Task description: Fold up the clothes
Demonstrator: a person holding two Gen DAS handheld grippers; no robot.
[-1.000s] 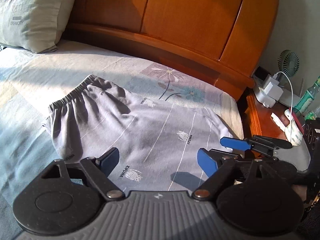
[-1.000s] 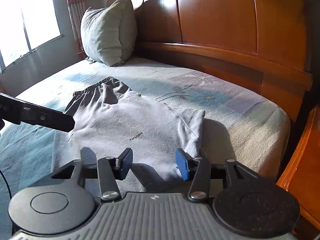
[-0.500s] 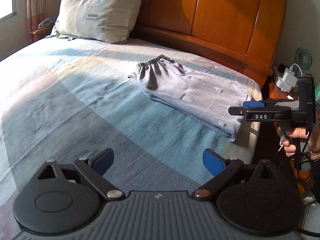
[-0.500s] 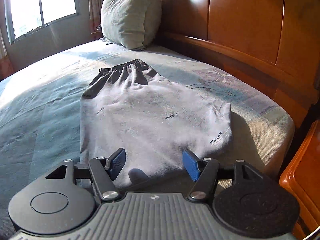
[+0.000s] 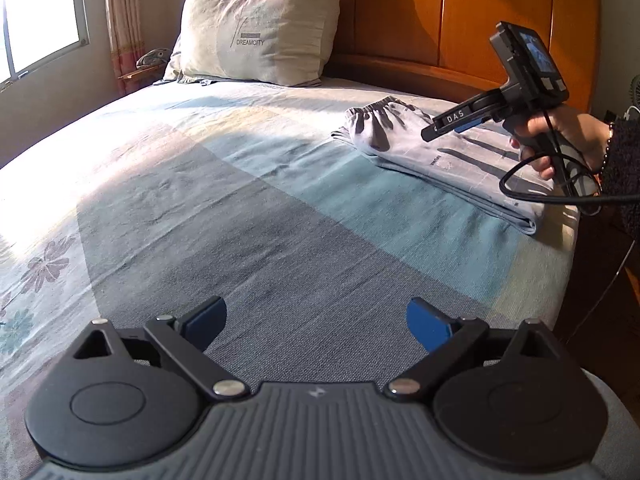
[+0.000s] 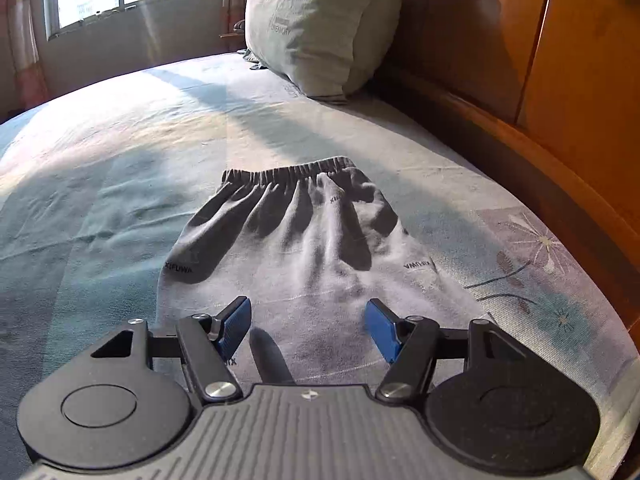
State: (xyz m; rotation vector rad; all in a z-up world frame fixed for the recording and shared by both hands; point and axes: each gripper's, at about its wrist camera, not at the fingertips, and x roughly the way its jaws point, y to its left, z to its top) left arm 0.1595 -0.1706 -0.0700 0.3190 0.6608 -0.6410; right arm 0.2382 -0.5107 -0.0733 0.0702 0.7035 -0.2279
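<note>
On bed (image 5: 240, 208): folded shorts (image 6: 304, 248) flat; both jaws wide, empty; right gripper (image 6: 308, 326) seemingly just above cloth.

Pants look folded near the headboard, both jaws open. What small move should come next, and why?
Probably pull the right gripper back and away. The pants lie flat in a neat fold on the bed, layered edge showing, waistband toward the pillow. The left gripper is already clear of them, open and empty. The right one hovers above the fabric, open, holding nothing.
</note>
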